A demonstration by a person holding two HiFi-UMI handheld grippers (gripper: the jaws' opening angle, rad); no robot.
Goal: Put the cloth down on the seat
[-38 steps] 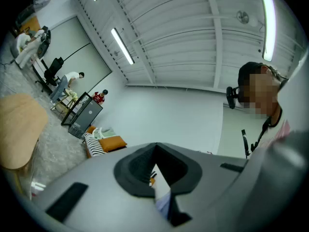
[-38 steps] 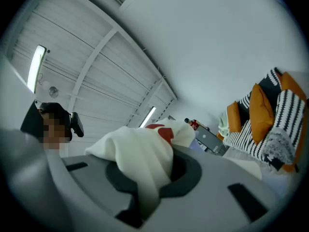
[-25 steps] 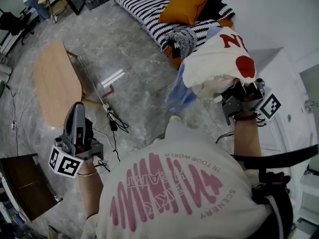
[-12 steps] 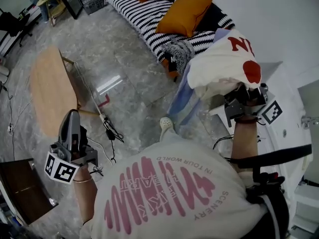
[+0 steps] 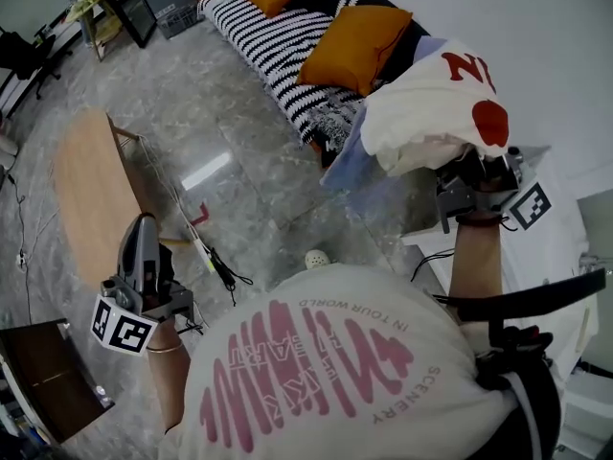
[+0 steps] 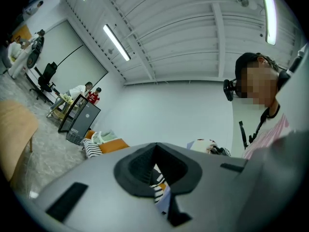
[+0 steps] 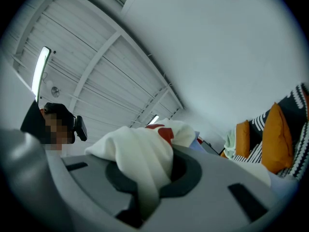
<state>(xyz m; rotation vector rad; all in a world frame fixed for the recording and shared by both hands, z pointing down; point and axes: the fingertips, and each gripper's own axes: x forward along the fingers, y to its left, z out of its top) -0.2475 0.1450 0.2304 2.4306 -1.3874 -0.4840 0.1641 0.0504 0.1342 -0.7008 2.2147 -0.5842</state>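
A white cloth [image 5: 431, 103] with red print is bunched up in the air at the right end of the striped sofa seat [image 5: 278, 51]. A pale blue part of the cloth [image 5: 352, 166] hangs below it. My right gripper [image 5: 460, 169] is under the bundle and shut on the cloth [image 7: 140, 156], which spills out between the jaws of the right gripper [image 7: 145, 180]. My left gripper [image 5: 144, 226] points upward over the floor at the lower left. It is shut with nothing in it, and the left gripper [image 6: 155, 175] shows only a thin slit.
Orange cushions [image 5: 354, 36] lie on the sofa. A wooden table [image 5: 81, 190] stands at the left, with cables [image 5: 215, 268] trailing over the marble floor beside it. A white unit [image 5: 565, 242] is at the right and a dark cabinet [image 5: 38, 367] at the lower left.
The right gripper has carried the cloth a little up and toward the sofa's end. The left gripper has hardly shifted.
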